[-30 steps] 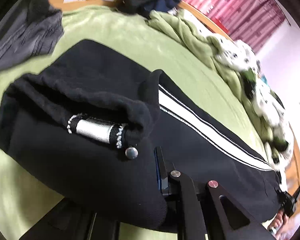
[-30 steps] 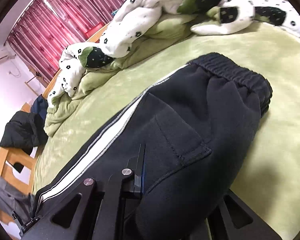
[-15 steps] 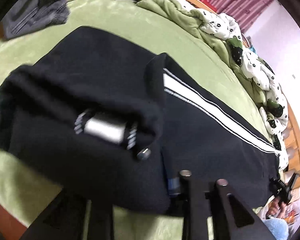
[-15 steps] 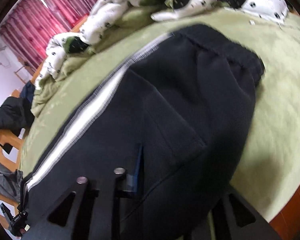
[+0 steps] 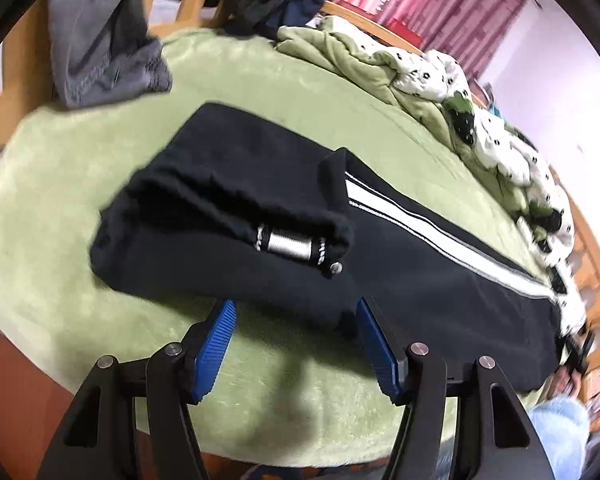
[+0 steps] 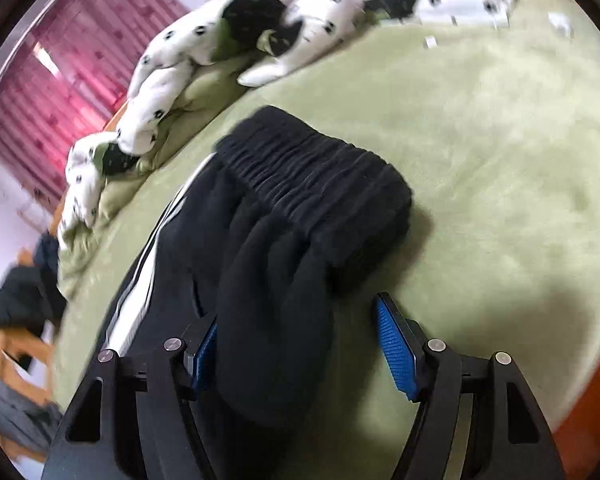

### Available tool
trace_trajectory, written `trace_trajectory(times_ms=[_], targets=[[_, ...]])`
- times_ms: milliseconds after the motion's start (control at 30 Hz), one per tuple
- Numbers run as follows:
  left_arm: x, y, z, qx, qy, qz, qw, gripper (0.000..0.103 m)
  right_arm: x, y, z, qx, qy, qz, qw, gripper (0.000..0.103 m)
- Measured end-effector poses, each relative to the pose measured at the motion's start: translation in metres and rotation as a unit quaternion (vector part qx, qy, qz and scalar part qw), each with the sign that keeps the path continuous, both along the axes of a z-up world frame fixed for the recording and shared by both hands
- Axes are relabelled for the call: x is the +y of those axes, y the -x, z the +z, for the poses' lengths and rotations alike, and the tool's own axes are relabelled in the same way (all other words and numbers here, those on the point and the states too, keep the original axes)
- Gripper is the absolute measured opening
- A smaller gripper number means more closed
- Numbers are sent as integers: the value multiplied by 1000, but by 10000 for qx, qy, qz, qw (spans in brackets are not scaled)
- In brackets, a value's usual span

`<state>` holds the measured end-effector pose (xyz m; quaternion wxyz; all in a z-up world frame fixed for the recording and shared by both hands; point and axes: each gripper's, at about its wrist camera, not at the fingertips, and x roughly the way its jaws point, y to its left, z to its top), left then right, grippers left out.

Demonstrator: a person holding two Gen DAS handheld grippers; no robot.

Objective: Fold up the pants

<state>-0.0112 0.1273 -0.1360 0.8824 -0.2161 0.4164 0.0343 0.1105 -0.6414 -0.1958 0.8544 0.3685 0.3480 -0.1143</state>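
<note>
Lying across the middle of the left wrist view, the black pants (image 5: 380,264) rested on the green bed (image 5: 60,208), already laid leg over leg so that one white side stripe (image 5: 440,232) ran toward the right edge of the frame. The cuffs (image 5: 236,216) sat at centre left, bunched and slightly turned back. At the bottom of the frame the left gripper (image 5: 294,340) stood spread wide with its blue pads just short of the near edge of the cloth, pinching nothing. A grey garment (image 5: 100,40) hung at the upper left, and a spotted quilt (image 5: 480,120) was heaped along the upper right. In the right wrist view, the gathered waistband (image 6: 320,188) lay in the centre of the frame, with the hip of the pants running down between the fingers of the right gripper (image 6: 304,344); this one too was spread, its left pad against the cloth and its right pad over bare bed, so nothing was clamped. Judged from this, the lengthwise fold was done, and the crosswise folds, cuffs toward waistband, were still to come.
</note>
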Motion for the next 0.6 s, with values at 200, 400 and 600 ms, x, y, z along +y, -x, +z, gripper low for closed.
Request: trace_trajectory(times_ms=[200,400,600], targets=[[-13,-4,19,-231,-206,-74,9995,60,6,-17,54,-610,1034,343,9922,46],[-32,-32,17,-243,-387,3,9990,60,-3,-10,22,412,646,376,9964,57],[-29,-56,0,-109,-577,197,9981,46,-1,52,32,369,687,140,9969,58]])
